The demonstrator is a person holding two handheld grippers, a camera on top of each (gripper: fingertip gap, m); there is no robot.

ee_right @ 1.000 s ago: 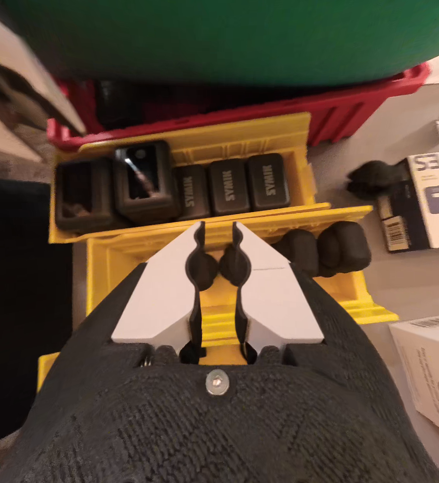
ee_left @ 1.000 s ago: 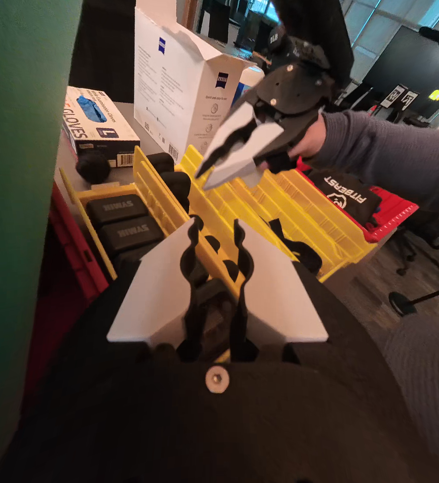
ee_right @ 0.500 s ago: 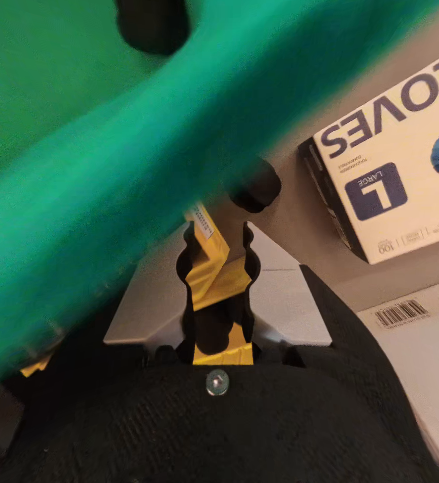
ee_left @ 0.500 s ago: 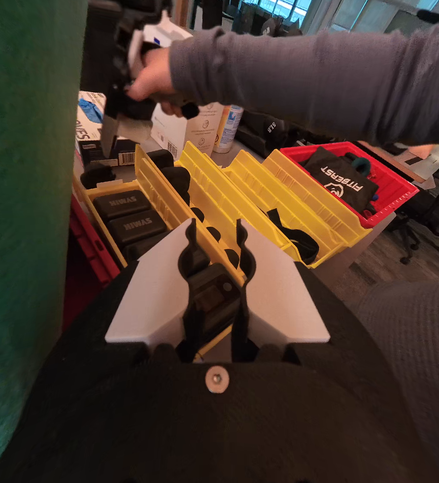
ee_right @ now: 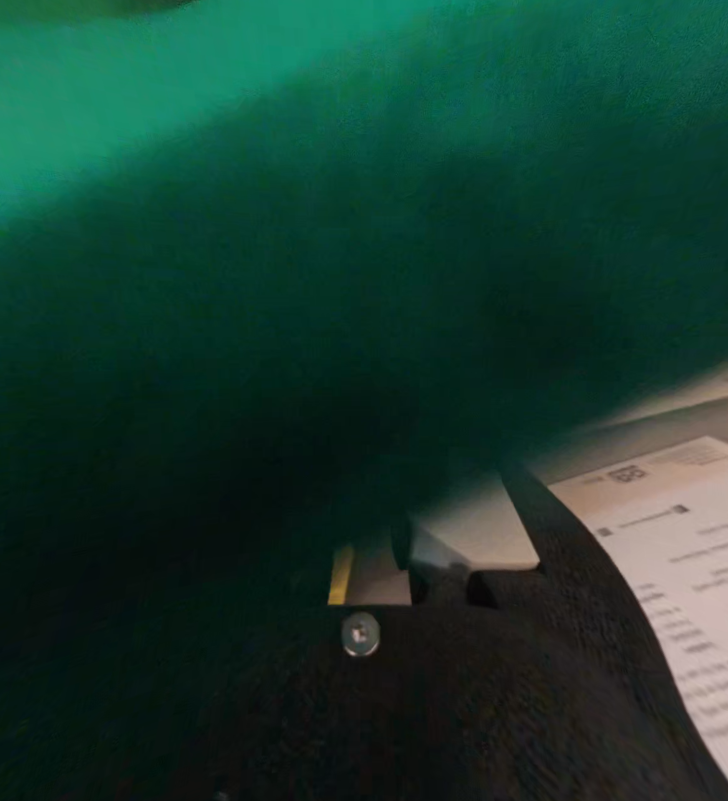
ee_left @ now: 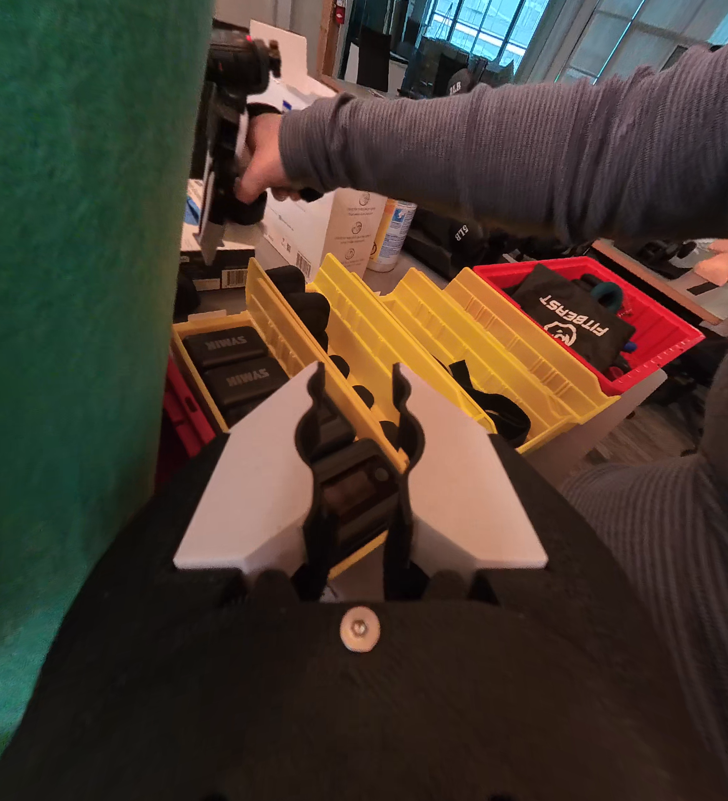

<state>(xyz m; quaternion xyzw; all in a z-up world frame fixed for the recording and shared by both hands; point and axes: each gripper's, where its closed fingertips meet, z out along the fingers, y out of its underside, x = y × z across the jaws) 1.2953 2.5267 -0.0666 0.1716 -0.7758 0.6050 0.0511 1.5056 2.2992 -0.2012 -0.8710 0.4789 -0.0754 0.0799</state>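
Observation:
My left gripper (ee_left: 355, 383) is open and empty, low over the near end of a row of yellow bins (ee_left: 401, 333). A black case with a window (ee_left: 353, 485) lies in the bin below, showing in the gap between the jaws. Closed black cases (ee_left: 219, 346) fill the leftmost bin. My right gripper (ee_left: 211, 240), held by a hand with a grey sleeve, points down at the far left beside a large green surface (ee_left: 63, 303), over a gloves box (ee_left: 223, 258). In the right wrist view the green surface (ee_right: 310, 260) hides most of it; one white finger (ee_right: 475, 533) shows, jaws apart.
Black foam rolls (ee_left: 306, 303) lie in the second bin and a black strap (ee_left: 496, 411) in another. A red crate (ee_left: 674, 333) with a black bag (ee_left: 570, 320) stands at the right. A white carton (ee_left: 332, 225) (ee_right: 679, 563) and a bottle (ee_left: 392, 234) stand behind. My hands' fingertips stand some 35 cm from each other.
My right gripper swung from over the yellow bins to the far left and down beside the green surface, which now fills its view. My left gripper barely moved.

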